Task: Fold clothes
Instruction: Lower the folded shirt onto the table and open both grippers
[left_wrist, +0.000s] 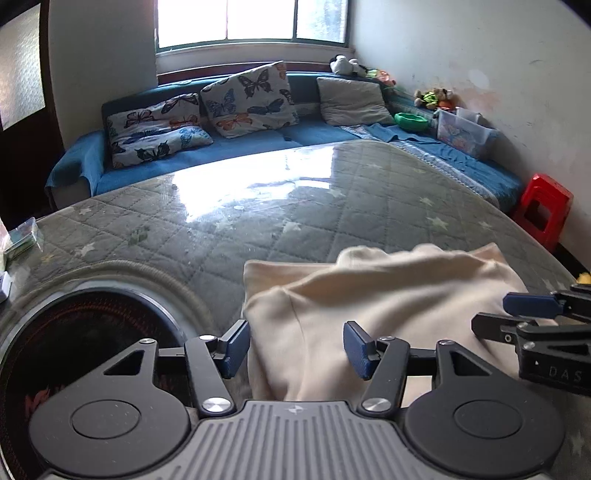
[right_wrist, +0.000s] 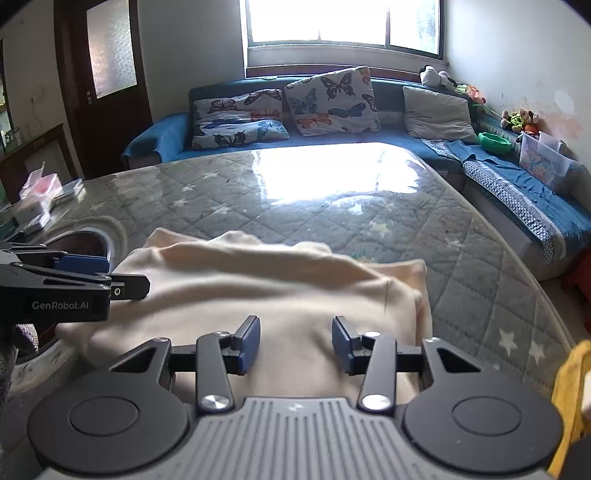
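Here both grippers, left gripper and right gripper, gape over cream garment.

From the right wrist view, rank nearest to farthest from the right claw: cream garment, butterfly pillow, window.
1. Cream garment, directly under the right claw.
2. Butterfly pillow, upright on the sofa beyond the table.
3. Window, above and behind the sofa.

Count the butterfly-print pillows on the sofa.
2: one butterfly pillow lying at the sofa's left end, another butterfly pillow propped upright beside it. More may be hidden.
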